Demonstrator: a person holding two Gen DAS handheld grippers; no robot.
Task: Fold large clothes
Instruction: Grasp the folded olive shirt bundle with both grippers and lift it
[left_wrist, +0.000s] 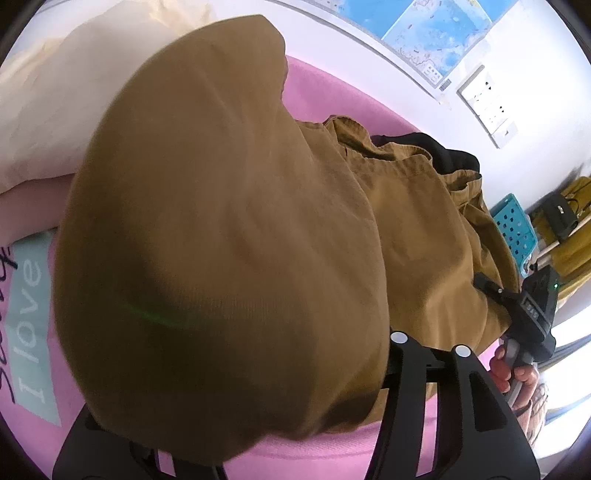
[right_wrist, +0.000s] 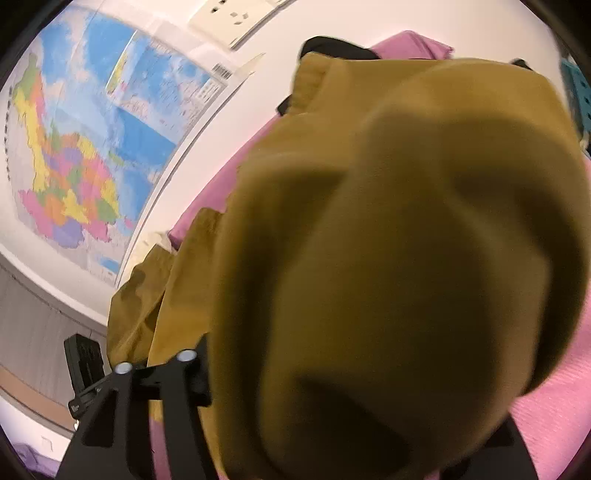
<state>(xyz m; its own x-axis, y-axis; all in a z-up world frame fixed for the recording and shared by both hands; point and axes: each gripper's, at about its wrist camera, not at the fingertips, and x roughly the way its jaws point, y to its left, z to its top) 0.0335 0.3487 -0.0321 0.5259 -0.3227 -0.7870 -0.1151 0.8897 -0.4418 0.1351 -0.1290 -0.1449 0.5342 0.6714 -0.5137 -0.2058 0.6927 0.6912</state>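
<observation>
On the left, a cream pillow (left_wrist: 48, 110) on the pink bed (left_wrist: 332, 96). In the middle, big brown clothes (left_wrist: 221, 221) spread over the bed, bunched up and draped right over the left gripper (left_wrist: 258, 387), hiding one finger; cannot tell if clenched or let go. Further right, a black cloth (left_wrist: 443, 147) under the brown heap. At the right edge, the right gripper (left_wrist: 487, 286) held in a hand (left_wrist: 517, 373); in its own view half buried under the same brown clothes, so cannot tell there either. Blue basket (left_wrist: 513, 229) behind
</observation>
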